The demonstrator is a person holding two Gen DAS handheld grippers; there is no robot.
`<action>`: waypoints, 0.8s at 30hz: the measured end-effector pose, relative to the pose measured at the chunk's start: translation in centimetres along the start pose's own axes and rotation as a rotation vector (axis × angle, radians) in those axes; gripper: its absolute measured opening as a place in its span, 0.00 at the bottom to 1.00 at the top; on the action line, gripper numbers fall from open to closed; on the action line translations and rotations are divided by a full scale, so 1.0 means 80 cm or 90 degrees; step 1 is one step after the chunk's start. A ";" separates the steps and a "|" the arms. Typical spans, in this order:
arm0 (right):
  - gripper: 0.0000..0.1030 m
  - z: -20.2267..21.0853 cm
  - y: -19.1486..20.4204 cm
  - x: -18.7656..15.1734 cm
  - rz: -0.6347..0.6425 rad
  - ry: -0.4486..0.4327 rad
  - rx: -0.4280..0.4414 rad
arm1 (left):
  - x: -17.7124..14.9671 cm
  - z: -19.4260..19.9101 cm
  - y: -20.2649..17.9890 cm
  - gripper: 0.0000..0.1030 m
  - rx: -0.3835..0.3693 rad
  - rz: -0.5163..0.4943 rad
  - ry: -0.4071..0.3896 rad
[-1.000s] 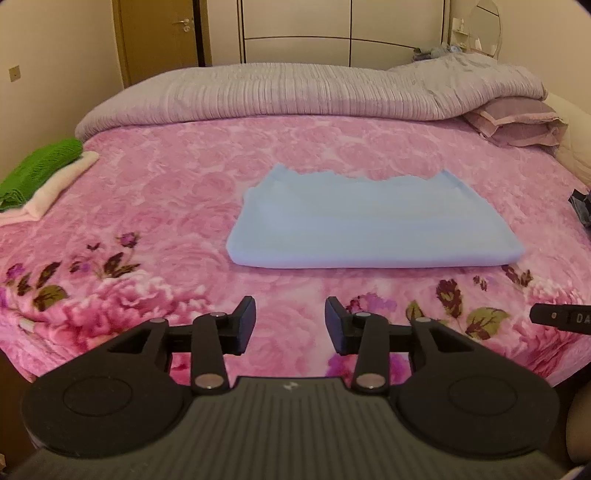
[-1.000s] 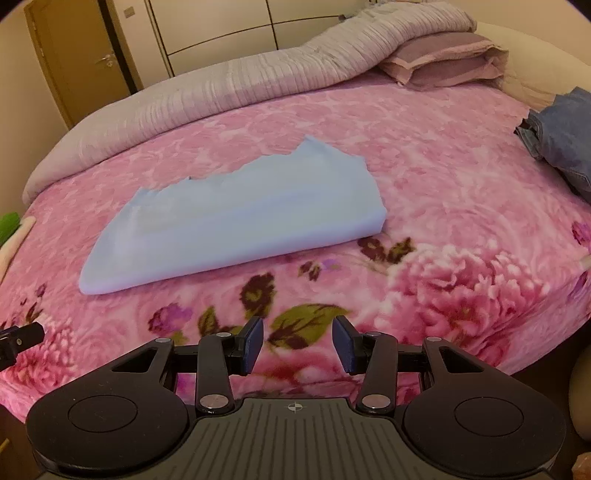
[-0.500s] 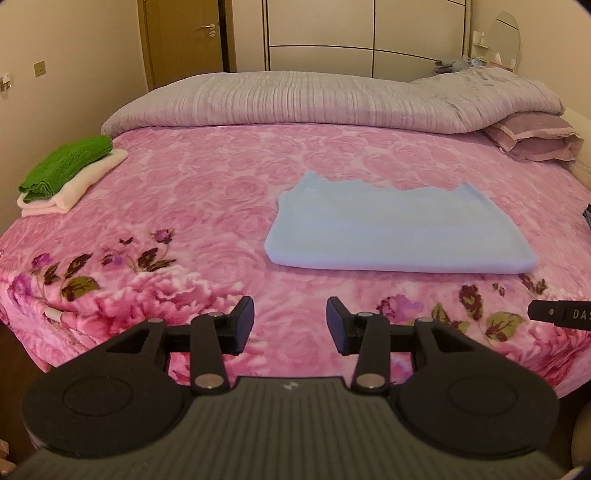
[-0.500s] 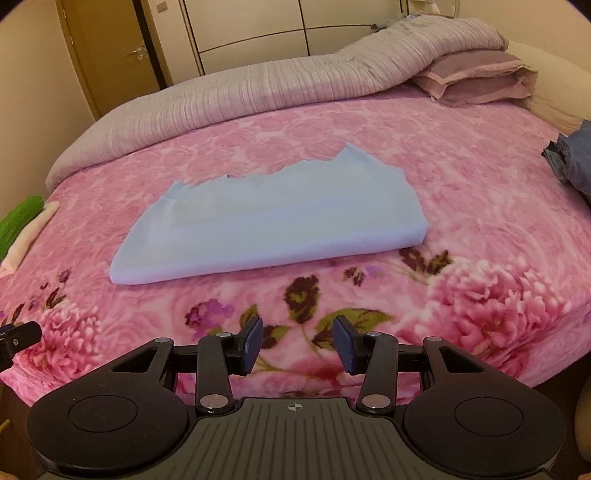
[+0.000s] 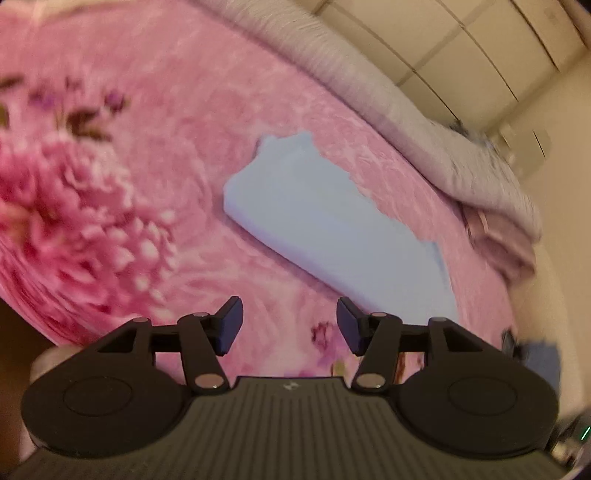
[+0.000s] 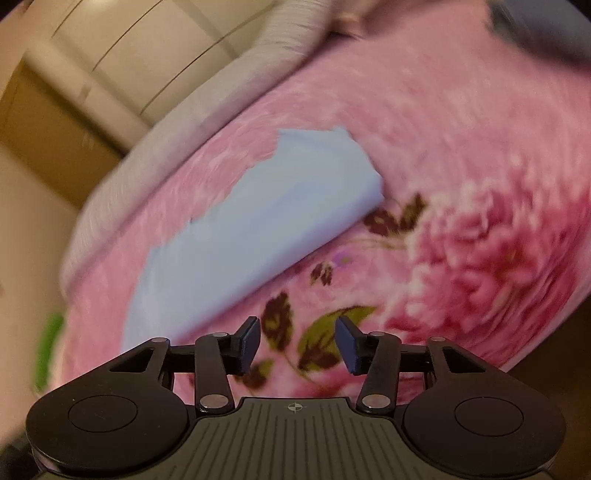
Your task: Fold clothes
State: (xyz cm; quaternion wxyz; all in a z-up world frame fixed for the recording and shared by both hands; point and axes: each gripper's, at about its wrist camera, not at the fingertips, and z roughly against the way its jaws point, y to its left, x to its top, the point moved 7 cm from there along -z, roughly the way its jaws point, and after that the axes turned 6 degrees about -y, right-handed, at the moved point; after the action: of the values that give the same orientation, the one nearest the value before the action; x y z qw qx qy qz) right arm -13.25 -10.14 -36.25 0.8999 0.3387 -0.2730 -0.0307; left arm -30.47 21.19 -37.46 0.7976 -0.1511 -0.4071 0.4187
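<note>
Blue cloth (image 5: 332, 225) folded on bed (image 5: 166, 147), mid-frame, long axis diagonal upper left to lower right. Left tool (image 5: 290, 325) below it, jaws just widened, empty. Right tool (image 6: 297, 343) likewise; cloth (image 6: 258, 229) up-left.

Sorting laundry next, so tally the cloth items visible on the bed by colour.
Light blue folded cloth: 1
Green cloth, only a blurred edge showing: 1
Dark blue garment, blurred at the frame's edge: 1
Total: 3
</note>
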 end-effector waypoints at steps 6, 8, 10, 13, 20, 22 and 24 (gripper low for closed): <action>0.48 -0.057 -0.038 0.029 -0.176 -0.006 0.049 | 0.029 -0.083 0.032 0.50 0.027 0.110 -0.007; 0.48 -0.076 -0.048 0.037 -0.212 -0.015 0.043 | 0.036 -0.109 0.045 0.49 0.045 0.146 -0.010; 0.48 -0.095 -0.058 0.044 -0.247 -0.025 0.032 | 0.044 -0.122 0.050 0.49 0.045 0.157 -0.028; 0.48 -0.116 -0.068 0.053 -0.278 -0.044 0.031 | 0.053 -0.139 0.051 0.48 0.045 0.153 -0.050; 0.17 -0.143 -0.072 0.076 -0.266 -0.076 0.006 | 0.062 -0.154 0.044 0.15 0.053 0.088 -0.062; 0.11 -0.141 -0.073 0.077 -0.252 -0.071 0.001 | 0.059 -0.145 0.042 0.12 0.058 0.059 -0.073; 0.08 -0.131 -0.071 0.076 -0.230 -0.070 0.007 | 0.055 -0.131 0.034 0.11 0.060 0.025 -0.087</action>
State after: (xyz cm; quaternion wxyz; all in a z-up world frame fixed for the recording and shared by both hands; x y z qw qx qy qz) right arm -1.97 -9.79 -43.44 0.8616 0.3852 -0.2565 -0.2086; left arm -22.46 27.37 -43.27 0.7661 -0.0924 -0.4371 0.4621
